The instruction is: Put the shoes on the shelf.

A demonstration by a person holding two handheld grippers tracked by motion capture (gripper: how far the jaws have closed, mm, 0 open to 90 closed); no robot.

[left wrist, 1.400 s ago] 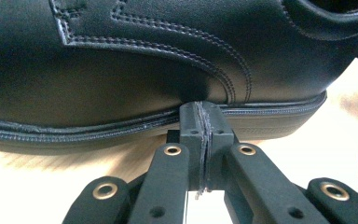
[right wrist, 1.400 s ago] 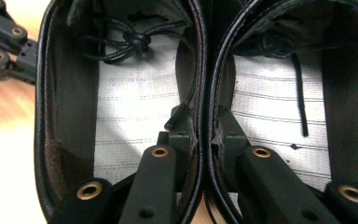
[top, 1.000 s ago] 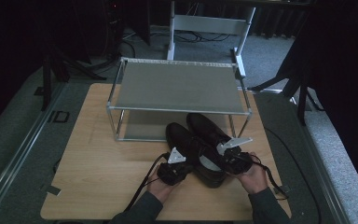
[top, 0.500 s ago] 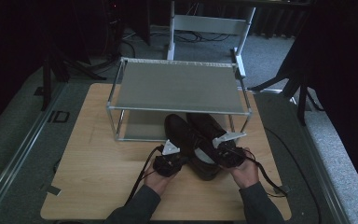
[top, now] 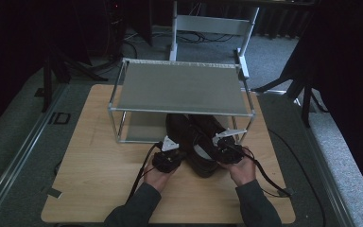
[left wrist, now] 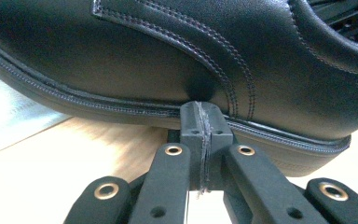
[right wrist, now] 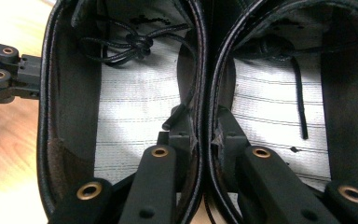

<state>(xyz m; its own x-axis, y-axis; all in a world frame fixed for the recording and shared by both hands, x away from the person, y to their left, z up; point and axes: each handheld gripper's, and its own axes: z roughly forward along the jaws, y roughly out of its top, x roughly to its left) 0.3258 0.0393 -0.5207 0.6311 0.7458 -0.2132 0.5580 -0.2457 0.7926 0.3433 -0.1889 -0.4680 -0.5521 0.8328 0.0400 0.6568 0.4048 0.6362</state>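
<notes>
wooden table [top: 94, 179] | 1 rack [top: 179, 90] | 2 black shoes [top: 196, 142] | left gripper [left wrist: 200, 116] jaws pressed together | right gripper [right wrist: 200, 135] pinching both collars

Pair of black leather lace-up shoes [top: 196, 142], upright, side by side, inner collars touching. Toes lie under the shelf rack [top: 182, 90], heels out on the wooden tabletop [top: 94, 170]. Pale insoles, loose laces inside.

Two black shoes [right wrist: 205, 70] seen from above, openings side by side. The right claw [right wrist: 204, 135] pinches their two touching inner walls together. The left claw [right wrist: 23, 77] meets the far shoe's outer side.
</notes>
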